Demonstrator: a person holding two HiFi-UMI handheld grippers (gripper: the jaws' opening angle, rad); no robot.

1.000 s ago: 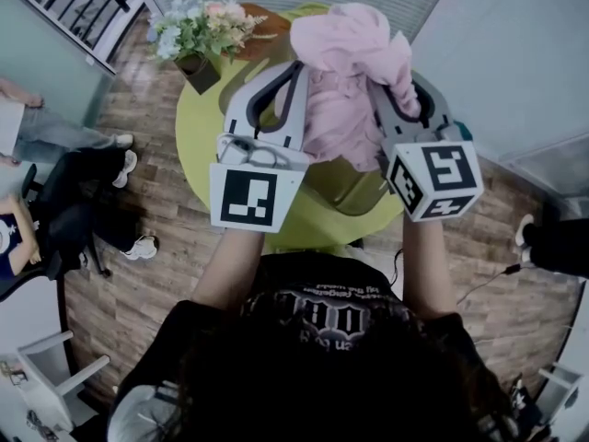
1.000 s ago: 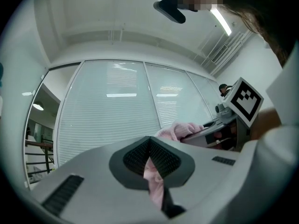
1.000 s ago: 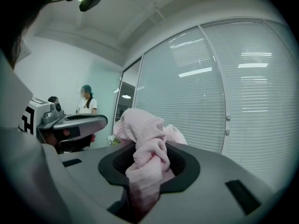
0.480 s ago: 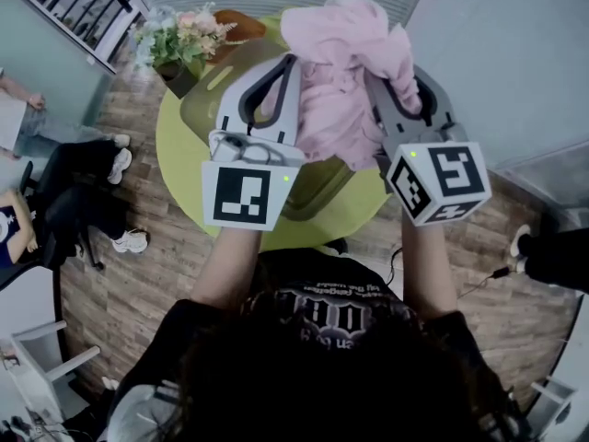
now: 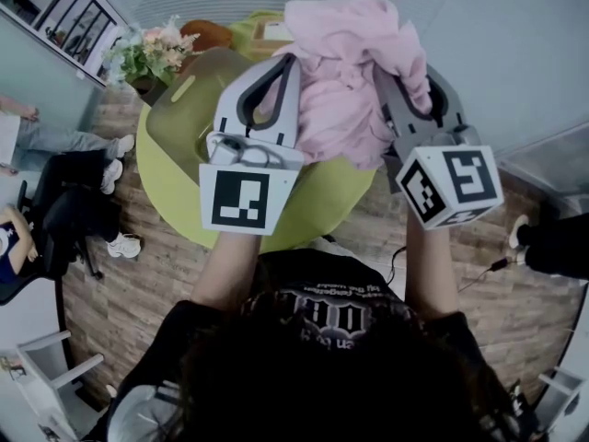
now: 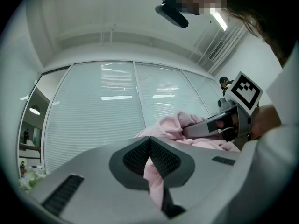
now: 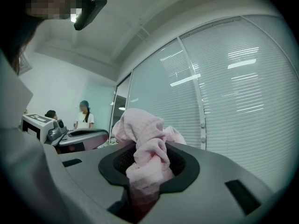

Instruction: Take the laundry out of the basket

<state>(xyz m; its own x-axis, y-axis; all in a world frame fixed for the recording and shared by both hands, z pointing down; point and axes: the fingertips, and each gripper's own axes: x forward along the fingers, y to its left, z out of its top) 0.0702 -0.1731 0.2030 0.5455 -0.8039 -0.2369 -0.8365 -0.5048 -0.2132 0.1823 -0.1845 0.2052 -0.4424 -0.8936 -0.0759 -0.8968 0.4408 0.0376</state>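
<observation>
A pink garment (image 5: 345, 76) hangs bunched between my two grippers, held up in the air above the round green table (image 5: 313, 201). My left gripper (image 5: 283, 67) is shut on a thin fold of the pink garment (image 6: 152, 171). My right gripper (image 5: 388, 74) is shut on a thick wad of the same pink garment (image 7: 147, 160). The olive-green laundry basket (image 5: 179, 109) stands on the table below and to the left of the garment; its inside is mostly hidden behind the left gripper. Each gripper shows in the other's view: right gripper (image 6: 208, 125), left gripper (image 7: 81, 136).
A pot of flowers (image 5: 147, 53) and a brown thing (image 5: 207, 33) stand at the table's far side. Window blinds (image 6: 103, 111) fill the wall ahead. People sit at the left (image 5: 55, 164), and two more stand further off (image 7: 84, 115). Wooden floor surrounds the table.
Both grippers have carried the pink garment up and to the right, away from the basket. The basket, flowers and table now lie further left under the grippers.
</observation>
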